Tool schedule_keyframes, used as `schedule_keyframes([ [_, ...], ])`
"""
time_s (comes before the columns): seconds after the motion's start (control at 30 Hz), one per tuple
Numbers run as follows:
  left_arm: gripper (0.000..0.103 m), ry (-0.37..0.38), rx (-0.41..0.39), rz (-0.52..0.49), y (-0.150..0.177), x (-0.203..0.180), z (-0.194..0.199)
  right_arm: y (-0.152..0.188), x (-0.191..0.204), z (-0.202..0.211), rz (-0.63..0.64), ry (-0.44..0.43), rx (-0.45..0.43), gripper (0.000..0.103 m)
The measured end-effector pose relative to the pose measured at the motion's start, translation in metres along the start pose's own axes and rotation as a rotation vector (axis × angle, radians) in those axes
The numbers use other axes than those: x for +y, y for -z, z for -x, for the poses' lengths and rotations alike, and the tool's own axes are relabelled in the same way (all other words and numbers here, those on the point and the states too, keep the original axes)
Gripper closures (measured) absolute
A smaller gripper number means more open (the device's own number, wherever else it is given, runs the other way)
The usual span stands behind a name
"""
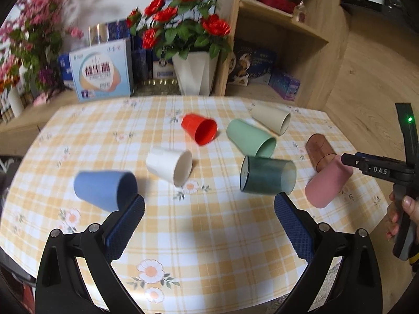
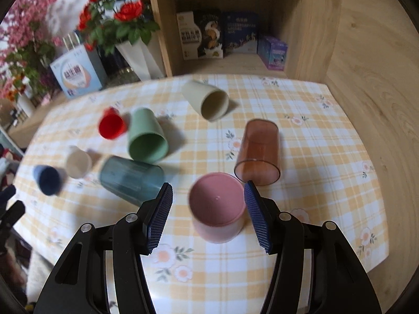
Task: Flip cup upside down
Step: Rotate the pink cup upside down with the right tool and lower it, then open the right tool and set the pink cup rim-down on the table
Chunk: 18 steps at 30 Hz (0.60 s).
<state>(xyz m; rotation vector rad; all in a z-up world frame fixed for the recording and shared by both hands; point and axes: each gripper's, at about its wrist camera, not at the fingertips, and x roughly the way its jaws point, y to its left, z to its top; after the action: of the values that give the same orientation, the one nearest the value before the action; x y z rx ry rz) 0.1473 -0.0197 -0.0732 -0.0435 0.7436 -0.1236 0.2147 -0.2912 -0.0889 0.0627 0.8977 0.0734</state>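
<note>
Several cups lie on their sides on a yellow checked tablecloth (image 1: 209, 235). A pink cup (image 2: 217, 206) lies between the fingers of my right gripper (image 2: 208, 209), mouth towards the camera; the jaws are open, the right pad (image 2: 258, 217) is close to the rim, and the left pad stands apart. The pink cup also shows in the left wrist view (image 1: 327, 183), with the right gripper's finger (image 1: 366, 164) at its mouth end. My left gripper (image 1: 209, 209) is open and empty above the table, with a blue cup (image 1: 104, 185) beside its left pad.
Other cups lying around: white (image 1: 170, 164), red (image 1: 200, 128), light green (image 1: 251, 138), dark teal clear (image 1: 267, 175), beige (image 1: 272, 117), brown clear (image 2: 258, 151). A wooden shelf unit (image 2: 235, 26), boxes and a flower vase (image 1: 195, 70) stand behind the table.
</note>
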Motion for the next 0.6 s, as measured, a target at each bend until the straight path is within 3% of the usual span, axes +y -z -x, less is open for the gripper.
schedule_keyframes([
  [0.03,0.006,-0.002,-0.013,-0.01,-0.003,-0.001,0.006,-0.001,0.002,0.009,-0.005,-0.01,-0.01,0.04],
  [0.17,0.006,0.001,-0.071,-0.049,-0.016,-0.005,0.037,-0.003,0.011,0.046,-0.023,-0.097,-0.053,0.035],
  [0.37,0.006,0.011,-0.161,-0.062,-0.031,-0.004,0.089,0.0,0.028,0.099,-0.013,-0.147,-0.143,0.028],
  [0.43,0.006,0.008,-0.188,-0.061,-0.034,-0.004,0.104,0.003,0.035,0.121,0.002,-0.156,-0.187,0.016],
  [0.6,0.006,-0.009,-0.242,-0.058,-0.04,-0.005,0.142,0.013,0.049,0.162,0.034,-0.137,-0.286,0.016],
])
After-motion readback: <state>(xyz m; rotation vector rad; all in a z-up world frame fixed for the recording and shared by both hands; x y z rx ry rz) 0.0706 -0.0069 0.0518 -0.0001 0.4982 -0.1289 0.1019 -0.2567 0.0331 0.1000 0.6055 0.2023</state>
